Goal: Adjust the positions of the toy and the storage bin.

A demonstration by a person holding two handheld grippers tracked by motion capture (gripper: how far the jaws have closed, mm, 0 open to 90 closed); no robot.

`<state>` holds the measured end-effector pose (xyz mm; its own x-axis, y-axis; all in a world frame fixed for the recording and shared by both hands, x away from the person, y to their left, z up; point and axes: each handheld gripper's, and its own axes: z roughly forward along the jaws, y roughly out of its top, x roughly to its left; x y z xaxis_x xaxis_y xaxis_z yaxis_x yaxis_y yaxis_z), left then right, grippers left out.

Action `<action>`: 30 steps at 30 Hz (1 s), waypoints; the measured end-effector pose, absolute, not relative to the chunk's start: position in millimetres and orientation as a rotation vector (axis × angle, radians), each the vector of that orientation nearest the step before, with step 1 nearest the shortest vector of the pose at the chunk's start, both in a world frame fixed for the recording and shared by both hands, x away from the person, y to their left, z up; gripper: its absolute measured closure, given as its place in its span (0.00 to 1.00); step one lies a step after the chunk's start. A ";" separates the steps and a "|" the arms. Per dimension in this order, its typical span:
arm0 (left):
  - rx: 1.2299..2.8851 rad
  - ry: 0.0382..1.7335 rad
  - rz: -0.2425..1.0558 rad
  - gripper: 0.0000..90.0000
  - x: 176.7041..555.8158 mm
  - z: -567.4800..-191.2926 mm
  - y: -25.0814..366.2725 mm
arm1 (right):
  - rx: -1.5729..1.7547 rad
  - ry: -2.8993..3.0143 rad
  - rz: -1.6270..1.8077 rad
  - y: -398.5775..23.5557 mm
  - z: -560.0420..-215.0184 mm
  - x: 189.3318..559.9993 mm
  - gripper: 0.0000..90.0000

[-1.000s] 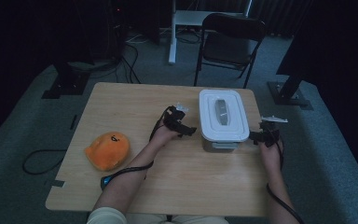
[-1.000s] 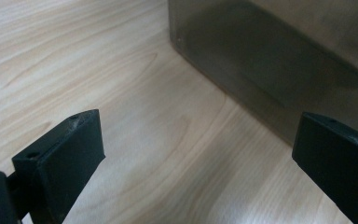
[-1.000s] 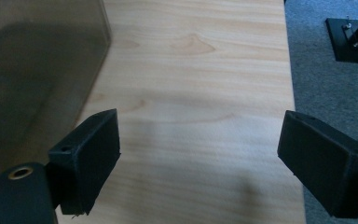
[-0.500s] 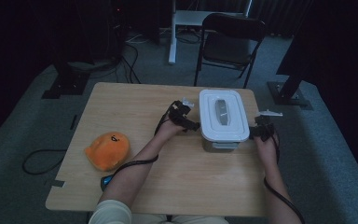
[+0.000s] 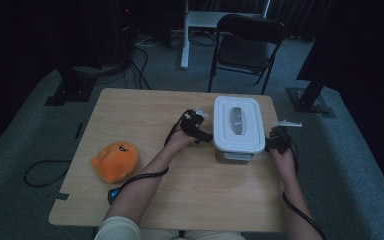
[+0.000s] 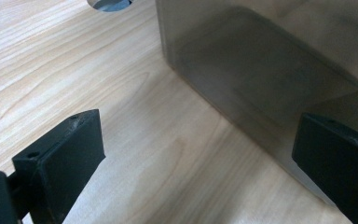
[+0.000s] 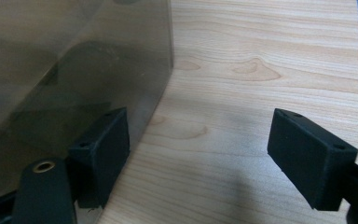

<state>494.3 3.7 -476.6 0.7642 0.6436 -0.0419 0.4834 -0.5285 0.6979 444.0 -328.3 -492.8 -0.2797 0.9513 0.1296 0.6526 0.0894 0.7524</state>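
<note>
In a dim room, a lidded box (image 5: 236, 131) sits at the wooden table's (image 5: 145, 115) two o'clock, flanked by left gripper (image 5: 203, 135) and right gripper (image 5: 270, 145), jaws apart, the right's just narrowing, apparently preparing to lift it.

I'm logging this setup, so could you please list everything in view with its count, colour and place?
Clear plastic box with white lid: one, table's far right.
Orange plush toy: one, table's left.
Blue round object: one, near edge, partly hidden.
Light wooden table: one, centre.
Black folding chair: one, beyond the table.
Left gripper: black, open, at the box's left side.
Right gripper: black, open, at the box's right side, its fingers just closing a little.
</note>
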 end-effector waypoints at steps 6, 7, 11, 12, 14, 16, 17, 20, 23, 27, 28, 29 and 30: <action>2.236 0.842 0.291 0.03 488.4 -474.7 9.1 | 1.533 2.001 1.010 -321.7 -491.1 438.7 0.24; 2.236 0.842 0.291 0.03 488.4 -474.7 9.1 | 1.529 2.005 1.012 -320.3 -490.9 438.0 0.24; 2.241 0.843 0.291 0.03 479.2 -474.3 19.6 | 1.514 2.013 1.029 -313.4 -491.5 433.6 0.25; 2.241 0.844 0.288 0.03 477.9 -474.6 22.2 | 1.510 2.021 1.034 -311.6 -491.5 432.4 0.25; 2.240 0.849 0.283 0.03 475.5 -474.7 26.0 | 1.503 2.029 1.040 -307.6 -491.7 430.3 0.25; 2.250 0.846 0.296 0.03 472.4 -473.8 30.5 | 1.492 2.034 1.045 -303.1 -492.0 427.8 0.26; 2.250 0.852 0.298 0.03 470.9 -473.4 32.4 | 1.490 2.035 1.050 -300.7 -492.2 426.5 0.26; 2.255 0.850 0.311 0.03 466.7 -472.6 38.2 | 1.475 2.045 1.061 -294.7 -493.0 423.3 0.26; 2.250 0.857 0.307 0.03 462.6 -473.5 45.3 | 1.463 2.054 1.069 -288.3 -493.1 420.3 0.26; 2.251 0.869 0.309 0.03 456.5 -473.7 53.8 | 1.446 2.063 1.071 -280.2 -492.7 416.3 0.26; 2.253 0.868 0.315 0.03 454.9 -473.4 55.6 | 1.443 2.065 1.074 -278.3 -492.5 415.3 0.26; 2.253 0.869 0.317 0.03 453.2 -473.3 57.2 | 1.438 2.069 1.077 -276.6 -492.2 414.1 0.26; 2.253 0.869 0.317 0.03 453.2 -473.3 57.2 | 1.438 2.069 1.077 -276.6 -492.2 414.1 0.26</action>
